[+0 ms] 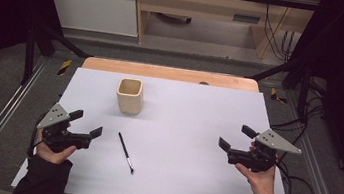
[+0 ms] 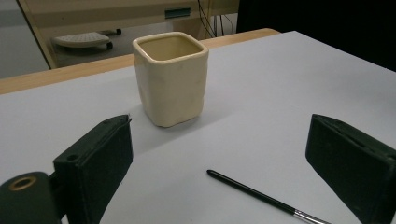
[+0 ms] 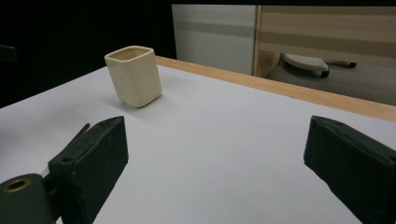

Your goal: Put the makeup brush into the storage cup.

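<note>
Two claws rest low over the white surface [image 1: 189, 180], one in each hand of the person, and both have their black jaws spread wide with nothing between them. Nearest to the person lies the thin black paintbrush with a metal ferrule [image 1: 126, 152], flat on the sheet. Its long axis runs diagonally: the bristle end points toward the person and a little to the right, and the plain handle end points away, toward the cup. The left claw [image 1: 88, 124] is just beside this handle end, with its open jaws turned toward the brush. In the left gripper view the paintbrush [image 2: 261, 195] lies in front of the jaws and slightly toward the right one, not yet between them. The right claw [image 1: 236, 139] is well apart from the brush, across a bare stretch of the sheet, so I judge the left hand is the one to take it.

Farther back stands the cream-coloured square ceramic cup [image 1: 129, 96], upright with its mouth open to the top, apart from the brush and beyond its handle end. For a good pinch the left claw should probably turn so that its jaws close across the thin handle, not along it.
</note>
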`<state>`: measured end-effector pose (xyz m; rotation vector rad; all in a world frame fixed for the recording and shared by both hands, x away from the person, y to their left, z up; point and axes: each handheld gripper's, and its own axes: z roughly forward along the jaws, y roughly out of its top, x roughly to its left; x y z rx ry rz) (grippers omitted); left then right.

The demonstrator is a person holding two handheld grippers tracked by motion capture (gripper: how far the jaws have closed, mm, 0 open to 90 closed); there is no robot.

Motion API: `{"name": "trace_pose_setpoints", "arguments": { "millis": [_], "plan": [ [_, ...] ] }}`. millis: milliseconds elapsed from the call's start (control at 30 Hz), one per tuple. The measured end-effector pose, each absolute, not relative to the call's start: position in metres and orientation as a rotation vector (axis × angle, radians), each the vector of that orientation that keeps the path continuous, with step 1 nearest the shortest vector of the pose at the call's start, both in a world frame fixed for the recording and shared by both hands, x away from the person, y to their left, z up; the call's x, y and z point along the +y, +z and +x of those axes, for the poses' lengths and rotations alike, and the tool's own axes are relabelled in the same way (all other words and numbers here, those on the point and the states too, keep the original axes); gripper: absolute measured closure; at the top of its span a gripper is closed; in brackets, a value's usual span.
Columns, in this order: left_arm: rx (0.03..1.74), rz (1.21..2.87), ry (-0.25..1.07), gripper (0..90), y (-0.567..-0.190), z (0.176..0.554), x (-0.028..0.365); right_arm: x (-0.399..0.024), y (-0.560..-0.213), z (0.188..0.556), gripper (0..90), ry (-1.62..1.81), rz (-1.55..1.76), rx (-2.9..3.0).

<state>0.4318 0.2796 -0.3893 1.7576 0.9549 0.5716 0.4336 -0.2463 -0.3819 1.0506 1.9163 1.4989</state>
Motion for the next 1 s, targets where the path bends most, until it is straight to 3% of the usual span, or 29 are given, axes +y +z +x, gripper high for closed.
{"name": "trace_pose_setpoints", "arguments": {
  "millis": [1000],
  "plan": [
    [0.838,1.994,0.459,7.5,-0.406,0.451,0.246,-0.239,-0.382,0.433,6.3,1.493,1.028,1.939]
  ]
}}
